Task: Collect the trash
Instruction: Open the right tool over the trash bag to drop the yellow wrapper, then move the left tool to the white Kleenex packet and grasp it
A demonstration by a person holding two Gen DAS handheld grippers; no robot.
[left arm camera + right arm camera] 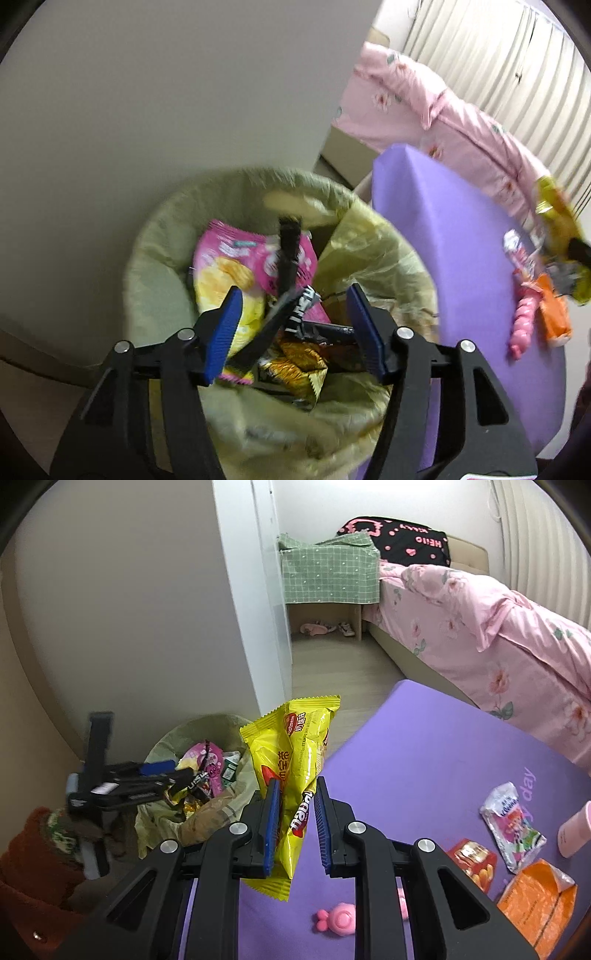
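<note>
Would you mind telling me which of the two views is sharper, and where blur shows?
Left wrist view: motion-smeared throughout, especially the trash bin rim and wrappers on the purple mat. Right wrist view: mostly crisp, yellow wrapper print legible; only the left gripper blurs.

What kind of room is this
Most likely a bedroom. A bed with a pink floral quilt runs along the curtained wall, a pillow lies at its head, and slippers sit under a cloth-covered stand beside it.

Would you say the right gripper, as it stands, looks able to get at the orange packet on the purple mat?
Probably not yet: the right gripper is shut on the yellow wrapper. The orange packet itself lies uncovered on the purple mat.
</note>
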